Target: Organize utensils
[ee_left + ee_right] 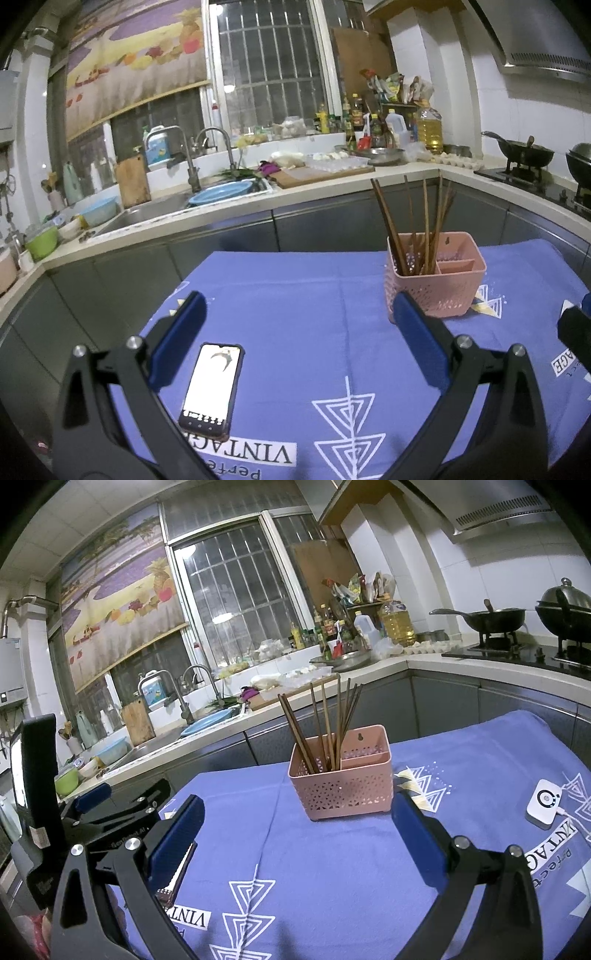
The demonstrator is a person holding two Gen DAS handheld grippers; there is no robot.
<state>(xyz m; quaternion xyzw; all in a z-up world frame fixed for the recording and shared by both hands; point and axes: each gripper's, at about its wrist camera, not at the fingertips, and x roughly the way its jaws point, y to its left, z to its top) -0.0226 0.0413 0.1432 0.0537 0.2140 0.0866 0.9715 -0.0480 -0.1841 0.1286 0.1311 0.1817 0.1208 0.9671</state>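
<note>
A pink perforated utensil caddy (439, 286) (343, 784) stands upright on the blue tablecloth (314, 314) (332, 849). Several brown chopsticks (417, 229) (325, 727) lean in its left compartment; the right compartments look empty. My left gripper (299, 321) is open above the cloth, to the near left of the caddy, holding nothing. My right gripper (299, 823) is open too, a little in front of the caddy, with nothing between its fingers. The left gripper's body shows at the left in the right wrist view.
A phone (212, 387) with a lit screen lies on the cloth under the left gripper's left finger. A small white device (545, 805) with a cable lies at the right. Behind the table runs a kitchen counter (258, 203) with a sink, bottles and a stove with woks (480, 618).
</note>
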